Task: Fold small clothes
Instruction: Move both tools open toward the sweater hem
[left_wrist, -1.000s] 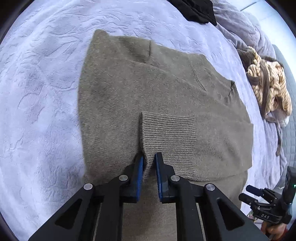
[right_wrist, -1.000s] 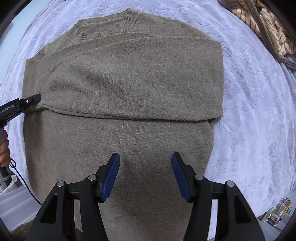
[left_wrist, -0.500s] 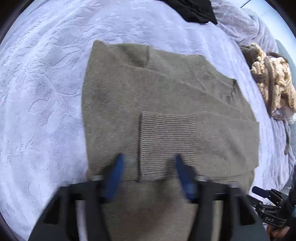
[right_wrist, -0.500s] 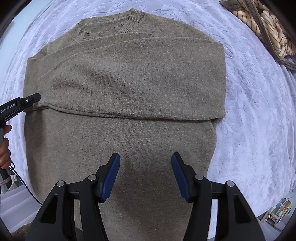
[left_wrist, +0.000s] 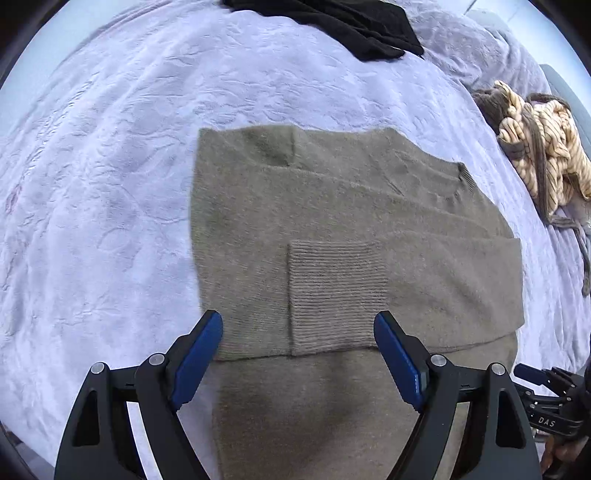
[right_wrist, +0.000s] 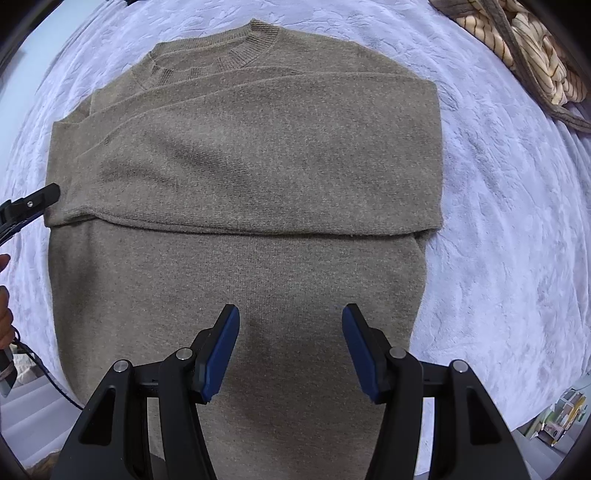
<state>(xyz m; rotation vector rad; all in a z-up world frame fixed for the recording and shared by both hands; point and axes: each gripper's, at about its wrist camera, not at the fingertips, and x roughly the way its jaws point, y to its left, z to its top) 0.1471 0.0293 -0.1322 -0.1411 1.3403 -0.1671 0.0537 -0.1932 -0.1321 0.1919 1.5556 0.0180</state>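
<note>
Left wrist view: sweater (left_wrist: 332, 229) flat on the bed (left_wrist: 110, 147), both sleeves folded across; left hand-held gripper (left_wrist: 298, 334), jaws just opened, brackets the released cuff (left_wrist: 334, 295); right hand-held gripper (right_wrist: 291, 336) hovers apart, empty; lengthwise folds remain.

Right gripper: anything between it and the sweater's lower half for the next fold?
Nothing visible. The right gripper hangs open above the bare lower body of the sweater; the folded sleeve lies farther up, toward the collar.
</note>
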